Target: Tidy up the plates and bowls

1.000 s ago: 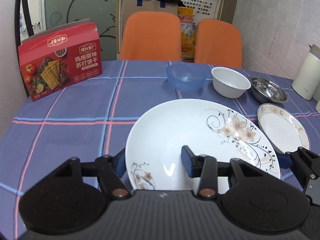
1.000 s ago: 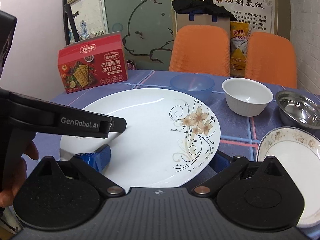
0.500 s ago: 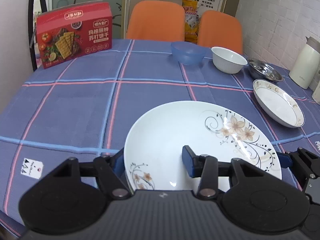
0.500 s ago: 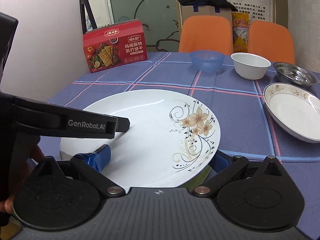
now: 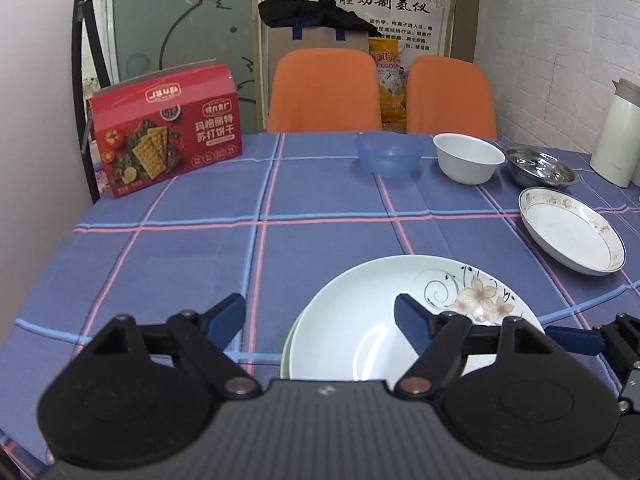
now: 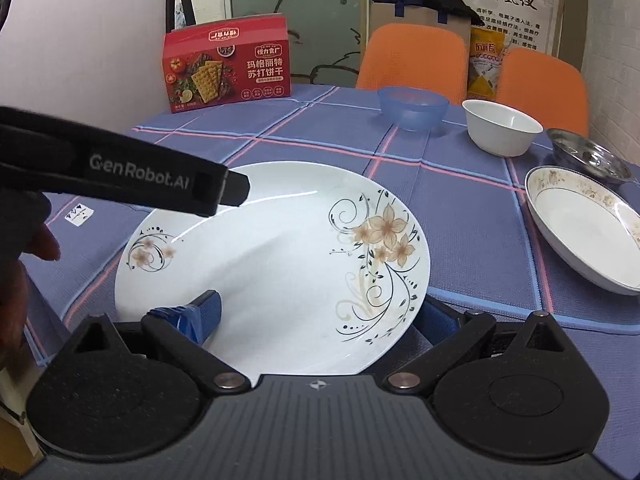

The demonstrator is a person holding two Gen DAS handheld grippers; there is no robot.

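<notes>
Two wrist views of a desk (image 5: 168,248) covered with a blue checked cloth. The large floral plate (image 6: 280,264) lies at the near edge of the desk; in the left wrist view a pale greenish rim shows beneath its left edge, so it appears to rest on another dish.

Left hand-held gripper (image 5: 320,316): its jaws have just been opening and now stand moderately wide. One blue pad (image 5: 412,320) hangs over the plate's surface and the other sits over the cloth to the plate's left; neither presses on the rim, so the plate is released on this side.

Right hand-held gripper (image 6: 320,316): one taped blue pad (image 6: 196,316) lies on top of the plate's near rim, while the opposite finger shows at the rim's lower right edge. The pictures do not settle whether the pads clamp the plate. The black body of the left gripper crosses the upper left of this view, with part of the person's hand (image 6: 24,248) beside it.

Farther back, well apart from the floral plate, stand a blue plastic bowl (image 5: 388,154), a white bowl (image 5: 468,158) and a steel bowl (image 5: 540,166) in a row; a gold-rimmed plate (image 5: 572,234) lies just in front of the steel bowl. A red cracker box (image 5: 168,140) stands at the far left, and a cream jug (image 5: 616,136) at the far right. Two orange chairs (image 5: 324,92) sit behind the desk.
</notes>
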